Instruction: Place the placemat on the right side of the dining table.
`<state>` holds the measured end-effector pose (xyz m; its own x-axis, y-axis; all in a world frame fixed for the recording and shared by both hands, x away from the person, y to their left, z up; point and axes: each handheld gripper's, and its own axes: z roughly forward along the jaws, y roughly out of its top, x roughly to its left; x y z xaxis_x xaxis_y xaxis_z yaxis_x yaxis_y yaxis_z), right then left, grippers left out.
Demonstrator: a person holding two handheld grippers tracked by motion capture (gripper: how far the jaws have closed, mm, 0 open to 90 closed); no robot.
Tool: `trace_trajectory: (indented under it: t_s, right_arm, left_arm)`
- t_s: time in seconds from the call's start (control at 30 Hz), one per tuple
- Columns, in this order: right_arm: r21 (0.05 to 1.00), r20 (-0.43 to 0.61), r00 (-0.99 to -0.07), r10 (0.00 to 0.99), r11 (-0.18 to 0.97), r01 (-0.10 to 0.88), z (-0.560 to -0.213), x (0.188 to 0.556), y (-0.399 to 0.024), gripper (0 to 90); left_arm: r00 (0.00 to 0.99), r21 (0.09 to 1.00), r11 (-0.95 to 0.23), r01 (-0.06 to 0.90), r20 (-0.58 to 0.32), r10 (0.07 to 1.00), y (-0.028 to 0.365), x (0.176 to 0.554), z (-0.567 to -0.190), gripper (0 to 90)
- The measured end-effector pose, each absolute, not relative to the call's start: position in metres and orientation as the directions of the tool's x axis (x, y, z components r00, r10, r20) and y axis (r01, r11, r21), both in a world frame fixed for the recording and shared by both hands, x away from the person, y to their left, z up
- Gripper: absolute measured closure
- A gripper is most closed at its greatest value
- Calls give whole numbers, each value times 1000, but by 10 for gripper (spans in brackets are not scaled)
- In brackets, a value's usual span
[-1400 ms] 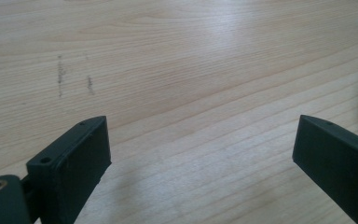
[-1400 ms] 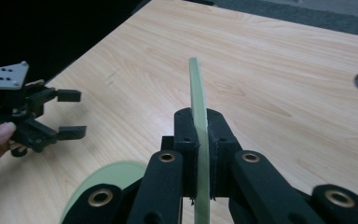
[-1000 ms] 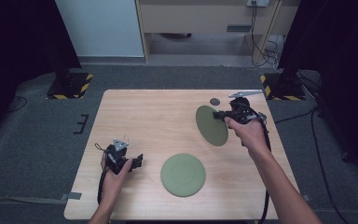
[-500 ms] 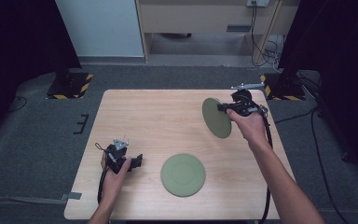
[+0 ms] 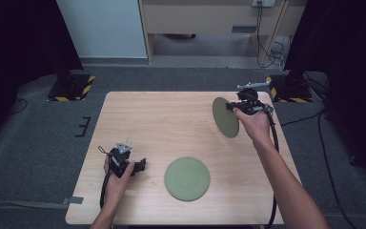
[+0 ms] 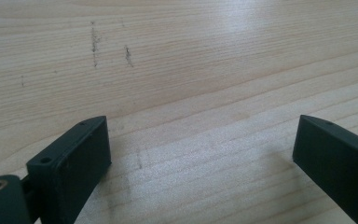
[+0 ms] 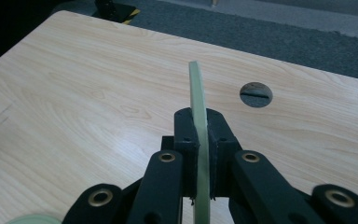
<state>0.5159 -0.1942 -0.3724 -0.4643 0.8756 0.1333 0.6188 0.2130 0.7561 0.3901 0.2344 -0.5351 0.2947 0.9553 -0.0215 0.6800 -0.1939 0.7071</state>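
The held green plate (image 5: 226, 117) stands on edge in the air above the far right part of the counter (image 5: 171, 124), its flat face turned toward the counter's left side in the high view. The right tool (image 5: 236, 108) is clamped on the plate's rim: in the right gripper view the thin pale-green edge (image 7: 198, 135) runs upright between the two black jaws, and the pads press on it from both sides. The plate rises well past the jaw tips there and reaches down below them. The person's right hand (image 5: 253, 122) holds that tool from behind the plate, forearm coming in from the lower right.

A second green plate (image 5: 187, 178) lies flat on the counter near its front edge, well apart from the held one; a sliver of it (image 7: 30, 219) shows at the bottom left corner of the right gripper view. Beyond the held plate in that view, a round hole (image 7: 256, 94) is cut in the counter top. The stretch of wood between the two plates is bare.

The left tool (image 5: 140, 164) rests low at the front left of the counter, gripped by the left hand (image 5: 119, 172). Its jaws stand wide apart in the left gripper view, with bare wood grain (image 6: 191, 93) and a few dark scuff marks (image 6: 94, 42) between and beyond them. It is near the flat plate, off to that plate's left, and not touching it.

Around the counter lies grey carpet (image 5: 38, 143), with a yellow-and-black striped base (image 5: 71, 88) at the far left corner.
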Motion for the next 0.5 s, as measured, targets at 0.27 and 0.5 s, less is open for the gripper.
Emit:
trace_trajectory:
  t_s: [0.27,0.5]
  right_arm:
    - [756,109,-443,890,215,618,-379,524,-193,855]
    - [757,102,-420,902,204,621,-384,529,-191,855]
  left_arm:
    - [294,707,-198,679,-15,956,234,390,-536,33]
    - [278,714,-181,677,-20,960,235,390,-535,38]
